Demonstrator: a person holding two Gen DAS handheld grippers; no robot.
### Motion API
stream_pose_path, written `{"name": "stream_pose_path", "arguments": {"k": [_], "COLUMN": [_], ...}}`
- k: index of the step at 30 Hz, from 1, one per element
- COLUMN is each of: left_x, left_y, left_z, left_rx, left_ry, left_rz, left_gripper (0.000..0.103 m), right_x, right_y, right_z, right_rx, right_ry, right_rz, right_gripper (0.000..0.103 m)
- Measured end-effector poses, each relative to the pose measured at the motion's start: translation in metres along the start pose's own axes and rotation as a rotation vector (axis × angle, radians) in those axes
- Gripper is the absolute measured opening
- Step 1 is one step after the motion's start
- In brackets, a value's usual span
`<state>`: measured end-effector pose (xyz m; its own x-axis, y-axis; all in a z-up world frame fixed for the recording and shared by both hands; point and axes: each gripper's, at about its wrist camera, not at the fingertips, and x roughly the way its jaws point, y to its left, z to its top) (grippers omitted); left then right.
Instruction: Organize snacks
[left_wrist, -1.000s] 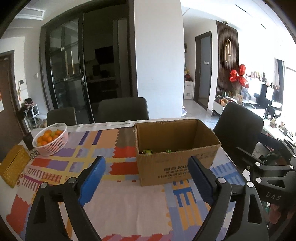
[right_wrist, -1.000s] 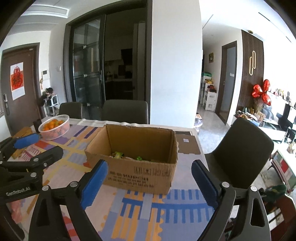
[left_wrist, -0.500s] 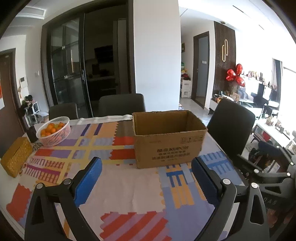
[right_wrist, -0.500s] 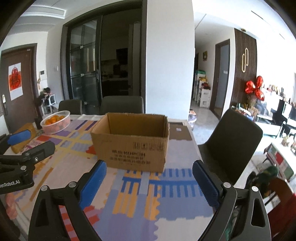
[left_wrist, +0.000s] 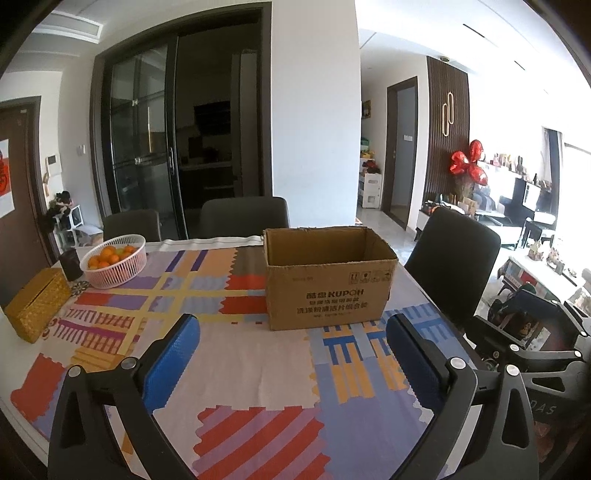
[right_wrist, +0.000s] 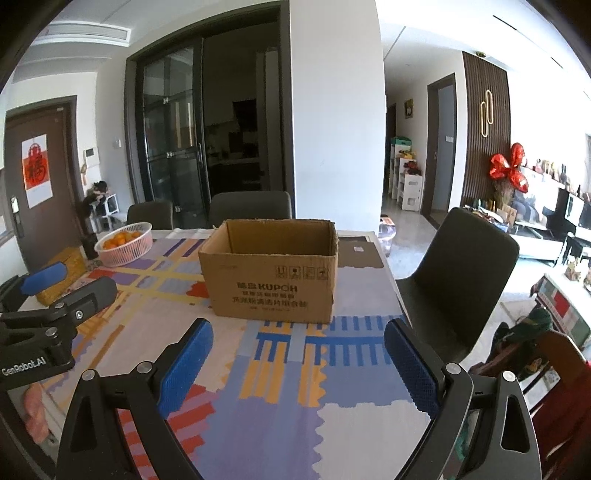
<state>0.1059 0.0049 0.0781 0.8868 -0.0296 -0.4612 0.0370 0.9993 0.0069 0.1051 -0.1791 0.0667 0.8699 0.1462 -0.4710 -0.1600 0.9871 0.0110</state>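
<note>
An open brown cardboard box (left_wrist: 328, 295) (right_wrist: 273, 284) stands on the patterned tablecloth, a short way ahead of both grippers. Its inside is hidden from this low angle, and no snacks show. My left gripper (left_wrist: 291, 325) hovers over the cloth in front of the box; its blue-padded jaws are opening wide and hold nothing. My right gripper (right_wrist: 298, 326) stands open beside it on the right, also with nothing between its pads. The left gripper (right_wrist: 70, 282) shows at the left edge of the right wrist view.
A white basket of oranges (left_wrist: 114, 258), a dark cup (left_wrist: 72, 264) and a yellow woven box (left_wrist: 37, 302) sit at the table's far left. Dark chairs stand behind (left_wrist: 243, 218) and to the right (left_wrist: 454, 258). A flat cardboard piece (right_wrist: 360, 254) lies behind the box.
Both grippers have drawn back from the box, which now looks smaller and farther. The snacks inside it have dropped out of sight. The left jaws have spread a little wider.
</note>
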Motion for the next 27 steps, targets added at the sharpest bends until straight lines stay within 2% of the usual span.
{"name": "stream_pose_path", "arguments": {"k": [15,22,27], "left_x": [-0.023,-0.011,0.002], "left_y": [-0.011,-0.009,-0.008], "left_z": [-0.005,-0.005,-0.006], "left_rx": [0.043,0.051,0.044], "left_ry": [-0.013,-0.008,0.026], "left_rz": [0.022,0.026,-0.002], "left_gripper": [0.103,0.103,0.103], "right_x": [-0.023,-0.021,-0.014], "right_y": [-0.004,-0.004,-0.002], "right_z": [-0.006,-0.006,-0.007], "right_rx": [0.024,-0.006,-0.013], "right_ry": [-0.040,-0.043,-0.026], "right_rz": [0.033,0.009,-0.011], "right_gripper": [0.095,0.095,0.095]}}
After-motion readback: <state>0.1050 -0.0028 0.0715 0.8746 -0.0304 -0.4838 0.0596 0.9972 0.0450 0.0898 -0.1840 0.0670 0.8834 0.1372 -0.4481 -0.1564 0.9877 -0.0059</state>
